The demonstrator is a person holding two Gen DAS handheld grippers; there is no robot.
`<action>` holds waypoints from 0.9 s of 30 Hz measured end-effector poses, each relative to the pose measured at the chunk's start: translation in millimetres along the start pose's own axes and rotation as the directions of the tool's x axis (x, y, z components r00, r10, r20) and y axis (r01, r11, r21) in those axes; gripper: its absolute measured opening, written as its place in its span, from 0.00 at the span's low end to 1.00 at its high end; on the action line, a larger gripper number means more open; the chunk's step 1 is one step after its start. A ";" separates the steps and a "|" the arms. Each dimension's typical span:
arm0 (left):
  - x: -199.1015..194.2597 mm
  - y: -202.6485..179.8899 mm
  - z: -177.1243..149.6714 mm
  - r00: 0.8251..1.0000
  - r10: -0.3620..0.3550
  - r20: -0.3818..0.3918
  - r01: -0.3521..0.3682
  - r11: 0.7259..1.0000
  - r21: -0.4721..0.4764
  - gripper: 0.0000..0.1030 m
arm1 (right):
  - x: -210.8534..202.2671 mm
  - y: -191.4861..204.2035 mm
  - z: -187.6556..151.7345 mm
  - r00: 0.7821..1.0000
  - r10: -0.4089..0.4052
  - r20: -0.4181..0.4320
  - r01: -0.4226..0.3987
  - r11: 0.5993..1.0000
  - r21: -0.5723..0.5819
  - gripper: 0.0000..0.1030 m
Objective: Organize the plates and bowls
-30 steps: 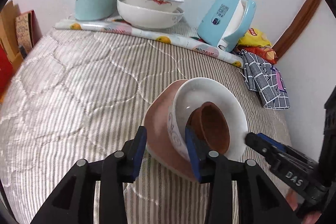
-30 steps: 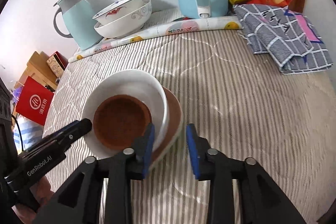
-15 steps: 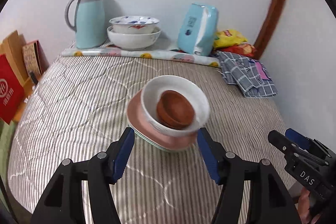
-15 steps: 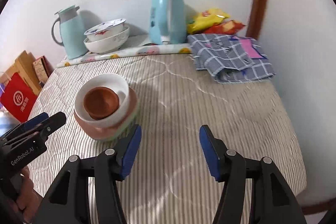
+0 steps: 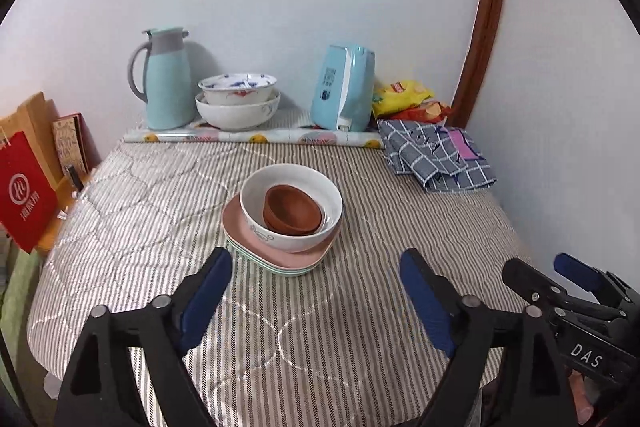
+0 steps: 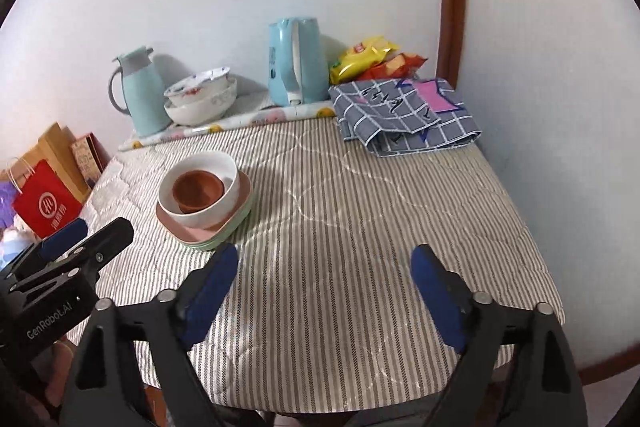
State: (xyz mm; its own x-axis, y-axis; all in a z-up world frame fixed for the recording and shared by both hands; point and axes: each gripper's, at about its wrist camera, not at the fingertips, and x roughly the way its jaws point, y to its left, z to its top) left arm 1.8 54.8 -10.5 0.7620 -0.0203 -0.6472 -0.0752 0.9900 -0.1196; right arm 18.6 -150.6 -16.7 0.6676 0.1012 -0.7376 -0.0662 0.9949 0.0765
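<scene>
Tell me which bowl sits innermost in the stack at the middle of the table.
The small brown bowl. It nests inside the white bowl, which rests on the pink plate; the two patterned bowls at the back are a separate stack.

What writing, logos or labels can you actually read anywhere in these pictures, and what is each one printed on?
"DAS": on the black body of the right gripper, seen from the left wrist.
"GenRobot.AI": on the black body of the left gripper, seen from the right wrist.
Red paper bag: a white round logo and characters, too blurred to read.
Blue kettle: a dark printed label, too small to read.
Yellow snack bag: a red logo, unreadable.
</scene>
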 end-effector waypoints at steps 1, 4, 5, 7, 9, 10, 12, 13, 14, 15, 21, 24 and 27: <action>-3.6 -1.0 -0.7 1.000 0.004 0.011 -0.004 1.000 0.001 0.88 | -3.2 -2.0 -0.8 1.000 -0.007 0.004 0.007 1.000 0.005 0.90; -8.2 -4.2 -2.6 1.000 0.001 0.003 -0.001 1.000 0.005 0.95 | -9.2 -4.8 -2.0 0.999 -0.037 0.003 0.037 0.999 0.001 0.93; -9.2 -5.4 -2.9 1.000 0.002 -0.003 -0.002 1.000 0.006 0.96 | -11.5 -5.6 -3.1 0.999 -0.047 0.005 0.047 0.999 -0.005 0.93; -10.7 -7.1 -4.0 1.000 0.003 -0.011 -0.003 1.000 -0.002 0.96 | -15.3 -6.6 -3.8 0.998 -0.062 0.013 0.062 0.998 -0.009 0.93; -12.0 -7.7 -4.8 1.000 0.000 -0.022 0.000 1.000 -0.005 0.96 | -19.5 -7.6 -5.0 0.998 -0.056 0.022 0.056 0.998 -0.011 0.93; -13.5 -7.5 -4.8 1.000 0.006 -0.022 -0.006 1.000 -0.006 0.96 | -21.0 -7.4 -6.2 0.998 -0.054 0.024 0.054 0.998 -0.011 0.93; -15.8 -7.1 -5.2 1.000 0.023 -0.020 -0.023 1.000 -0.005 0.96 | -24.2 -8.6 -8.3 0.998 -0.056 0.030 0.056 0.998 -0.014 0.93; -17.2 -6.4 -5.0 0.999 0.027 -0.019 -0.027 1.000 -0.004 0.96 | -24.8 -8.4 -8.6 0.998 -0.055 0.030 0.056 0.998 -0.014 0.93; -18.2 -5.7 -5.1 1.000 0.026 -0.016 -0.027 1.000 -0.005 0.96 | -25.4 -8.4 -9.3 0.998 -0.052 0.031 0.052 0.999 -0.013 0.93; -19.7 -4.8 -5.5 1.000 0.025 -0.013 -0.025 1.000 -0.007 0.96 | -26.2 -8.6 -10.1 0.998 -0.047 0.032 0.047 0.999 -0.010 0.93; -22.8 -0.2 -5.2 0.999 0.034 -0.010 -0.034 0.999 -0.017 0.96 | -28.1 -5.3 -13.4 0.999 -0.039 0.030 0.040 0.999 -0.015 0.93; -23.3 0.2 -5.4 0.999 0.044 -0.008 -0.044 0.999 -0.011 0.96 | -29.8 -3.1 -14.1 0.999 -0.037 0.032 0.038 0.999 -0.018 0.93; -23.1 0.9 -5.8 0.999 0.040 -0.010 -0.040 0.999 -0.015 0.96 | -30.4 -0.8 -15.9 0.999 -0.037 0.032 0.037 0.999 -0.019 0.93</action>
State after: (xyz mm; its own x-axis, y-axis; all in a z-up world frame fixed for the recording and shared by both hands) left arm -19.5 55.3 0.0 0.7519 0.0181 -0.6590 -0.1154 0.9878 -0.1046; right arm -13.4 -154.5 -5.0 0.6926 0.0646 -0.7184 -0.0555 0.9978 0.0361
